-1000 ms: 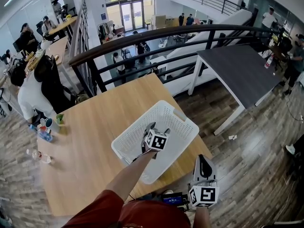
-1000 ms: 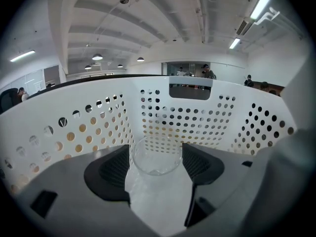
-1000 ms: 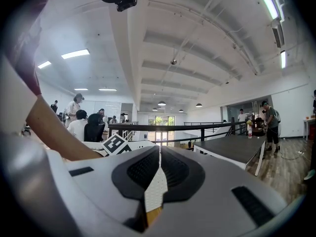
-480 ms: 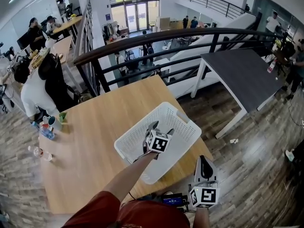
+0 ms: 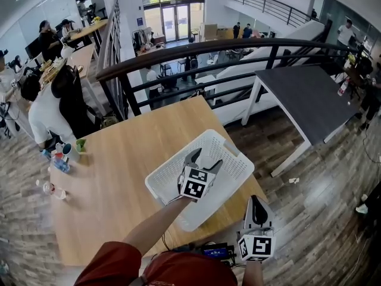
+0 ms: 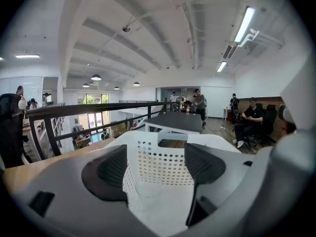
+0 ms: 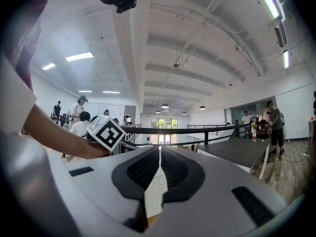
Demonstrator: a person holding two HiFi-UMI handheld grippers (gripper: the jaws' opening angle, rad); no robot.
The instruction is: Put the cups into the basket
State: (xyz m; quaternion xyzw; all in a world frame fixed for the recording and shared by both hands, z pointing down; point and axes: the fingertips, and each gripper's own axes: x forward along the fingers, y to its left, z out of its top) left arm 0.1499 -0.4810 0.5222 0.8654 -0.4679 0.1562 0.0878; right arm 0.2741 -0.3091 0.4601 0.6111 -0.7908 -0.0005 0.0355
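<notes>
A white perforated basket (image 5: 158, 181) stands near the wooden table's (image 5: 107, 183) right front corner. My left gripper (image 5: 208, 157) hovers over the basket with its jaws spread wide and nothing pressed between the pads. In the left gripper view the left gripper (image 6: 157, 154) looks down into the basket (image 6: 168, 157), where a clear cup (image 6: 148, 189) rests on the bottom, free of the pads. My right gripper (image 5: 255, 200) is held low off the table's front right edge. In its own view the right gripper (image 7: 159, 169) is shut with nothing in it.
Several small cups and a bottle (image 5: 59, 157) stand at the table's far left edge, and a clear cup (image 5: 50, 189) lies closer in. A black railing (image 5: 178, 58) runs behind the table. A dark grey table (image 5: 303, 91) stands to the right.
The left gripper's jaws have spread wider over the basket and its marker cube has tipped slightly towards me. The right gripper has stayed where it was.
</notes>
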